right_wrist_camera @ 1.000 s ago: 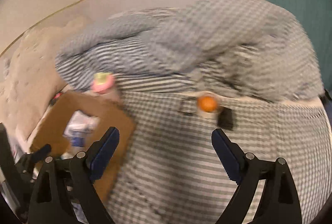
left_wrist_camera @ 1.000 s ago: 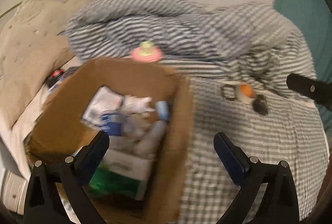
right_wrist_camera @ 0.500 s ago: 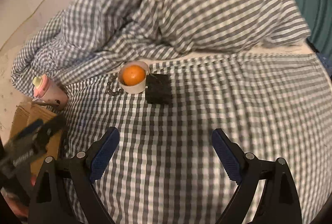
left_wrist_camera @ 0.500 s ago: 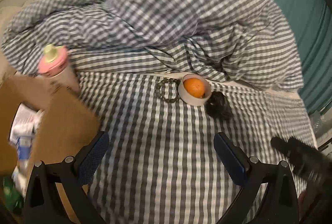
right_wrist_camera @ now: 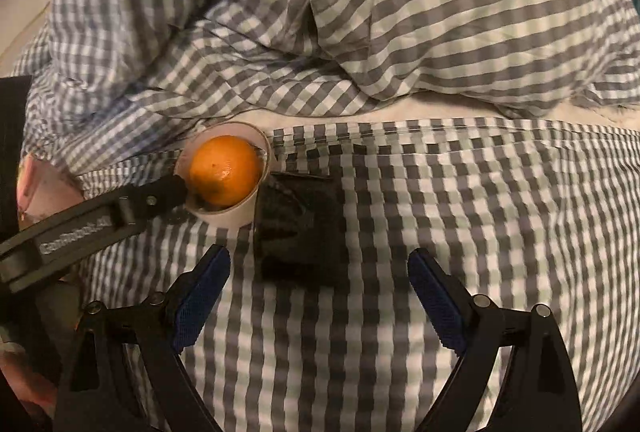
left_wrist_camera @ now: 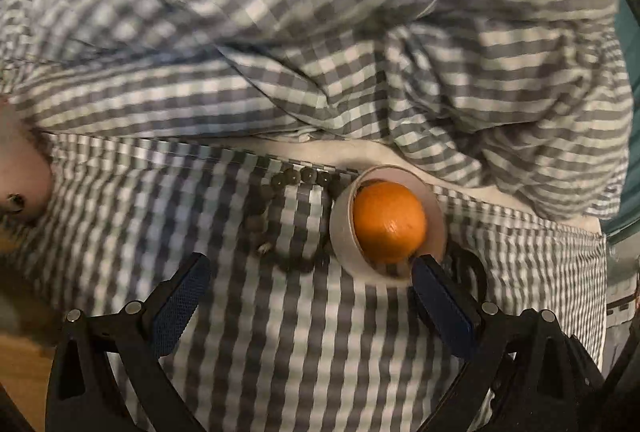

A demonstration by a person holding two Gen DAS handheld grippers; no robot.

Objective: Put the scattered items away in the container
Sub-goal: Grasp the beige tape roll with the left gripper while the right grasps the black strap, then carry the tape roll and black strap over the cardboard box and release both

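I'm over a bed (right_wrist_camera: pixel 460 252) dressed in a grey-and-white checked sheet, with a rumpled duvet (right_wrist_camera: pixel 400 11) in the same check heaped along its far side. A sliver of teal wall or curtain (left_wrist_camera: pixel 632 43) shows at the right edge, only in my left view.

Near the middle of the bed, just below the duvet's fold, sits a small pale cup (left_wrist_camera: pixel 344 232) with an orange (left_wrist_camera: pixel 388 222) inside it. My left hand-held gripper (left_wrist_camera: pixel 308 272) hangs above the sheet, jaws apart and gripping nothing, its right finger tip at the cup's rim.

Left view only: a string of dark beads (left_wrist_camera: pixel 276 216) curled right beside the cup on its left. Right view only, clearly: a black box-like thing (right_wrist_camera: pixel 302 232), blurred, touching the cup's right side; in the left view it is mostly hidden behind my finger.

My right hand-held gripper (right_wrist_camera: pixel 320 276) has jaws spread wide, just narrowing slightly, nothing between the pads; the black thing lies just beyond them. A pink rounded object (right_wrist_camera: pixel 44 187) pokes in at the left edge. The container isn't visible in either view.
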